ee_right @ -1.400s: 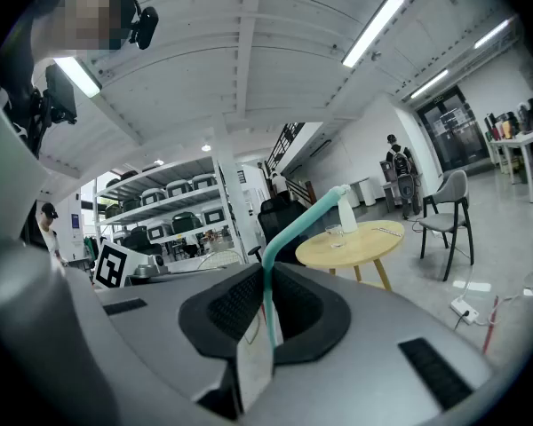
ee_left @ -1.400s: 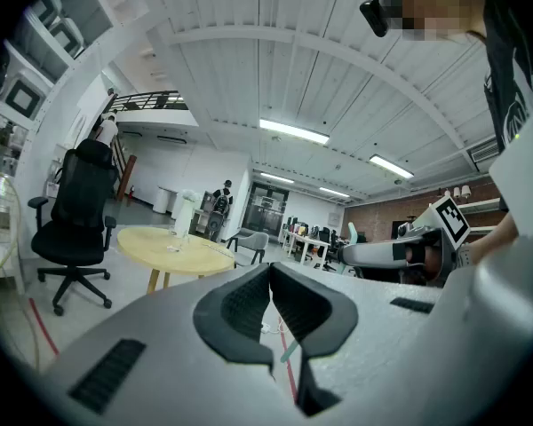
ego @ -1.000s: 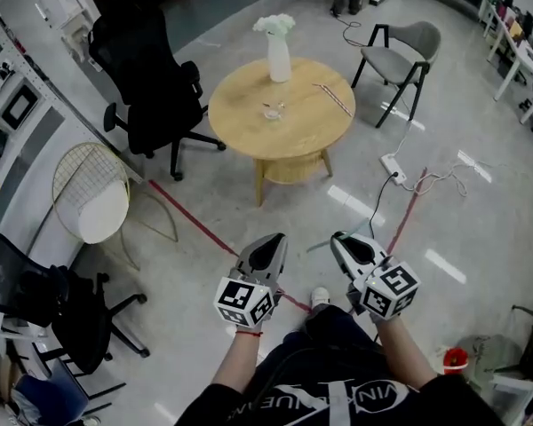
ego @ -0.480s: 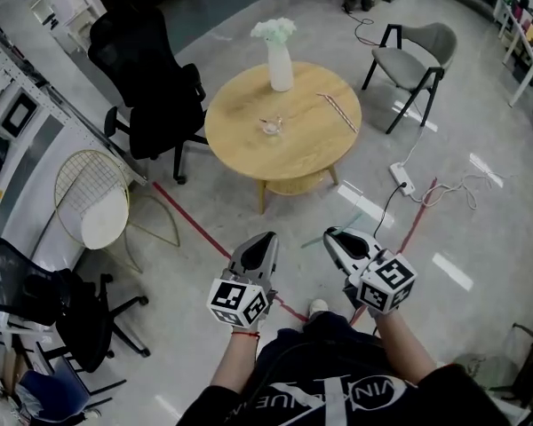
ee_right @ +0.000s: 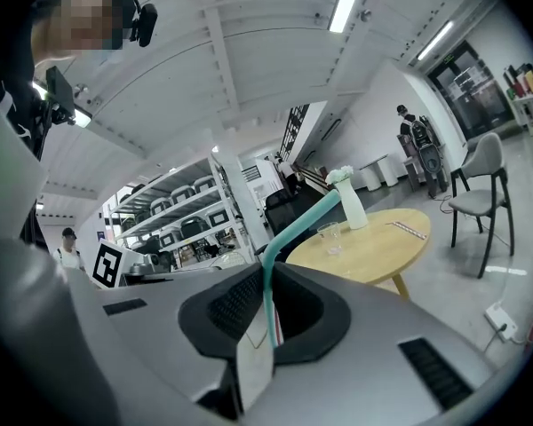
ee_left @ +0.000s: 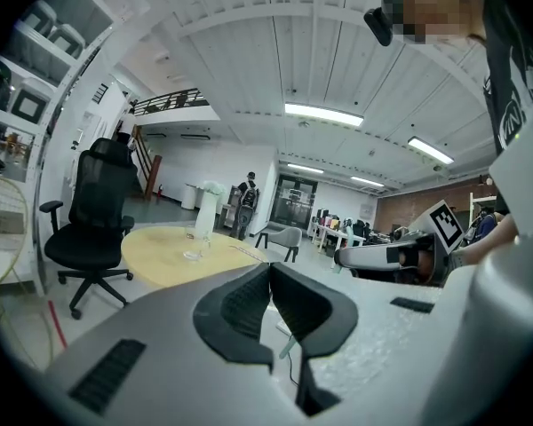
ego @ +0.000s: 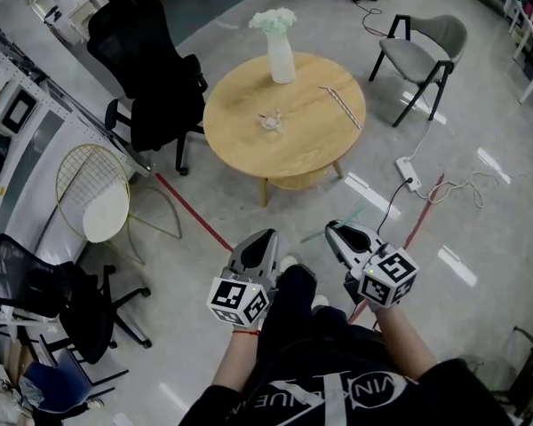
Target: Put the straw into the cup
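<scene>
A black office chair [ego: 151, 78] stands left of the round wooden desk [ego: 311, 145]. Well short of the desk, the left claw [ego: 265, 238] is clenched on nothing. A clear cup [ego: 269, 121] sits near the desk's middle, a white vase [ego: 282, 56] behind it. The right claw [ego: 335, 231] grips a teal straw [ee_right: 302, 222] that slants up past its tips.

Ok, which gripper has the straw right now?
The right gripper: its jaws are shut on the teal straw, which sticks up out of them. The left gripper has its jaws together with nothing between them.
</scene>
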{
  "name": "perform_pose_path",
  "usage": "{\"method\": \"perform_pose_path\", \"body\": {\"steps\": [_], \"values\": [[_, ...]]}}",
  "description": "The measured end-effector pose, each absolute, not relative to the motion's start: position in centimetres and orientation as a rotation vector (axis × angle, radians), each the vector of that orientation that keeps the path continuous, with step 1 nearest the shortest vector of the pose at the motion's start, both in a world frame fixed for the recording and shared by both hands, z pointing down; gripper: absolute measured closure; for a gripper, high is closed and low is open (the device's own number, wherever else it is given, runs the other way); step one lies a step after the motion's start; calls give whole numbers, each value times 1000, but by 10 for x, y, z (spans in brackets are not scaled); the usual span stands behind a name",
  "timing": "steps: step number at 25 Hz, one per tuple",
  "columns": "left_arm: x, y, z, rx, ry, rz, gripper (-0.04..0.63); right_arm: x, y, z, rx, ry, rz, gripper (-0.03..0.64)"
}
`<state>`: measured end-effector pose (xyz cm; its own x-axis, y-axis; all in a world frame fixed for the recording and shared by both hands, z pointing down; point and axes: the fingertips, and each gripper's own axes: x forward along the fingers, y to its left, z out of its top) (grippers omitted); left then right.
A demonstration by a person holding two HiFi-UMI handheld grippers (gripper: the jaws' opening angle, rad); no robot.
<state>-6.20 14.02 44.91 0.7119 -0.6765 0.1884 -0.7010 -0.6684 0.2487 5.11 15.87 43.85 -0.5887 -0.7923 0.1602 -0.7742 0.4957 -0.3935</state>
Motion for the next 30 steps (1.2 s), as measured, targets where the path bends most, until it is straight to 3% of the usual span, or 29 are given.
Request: {"method": "perform_pose_path", "body": {"steps": [30], "values": [[-12,-96,463,2591,-1012,110,581,80,-82,410,-1374,2681,-621,589]]}}
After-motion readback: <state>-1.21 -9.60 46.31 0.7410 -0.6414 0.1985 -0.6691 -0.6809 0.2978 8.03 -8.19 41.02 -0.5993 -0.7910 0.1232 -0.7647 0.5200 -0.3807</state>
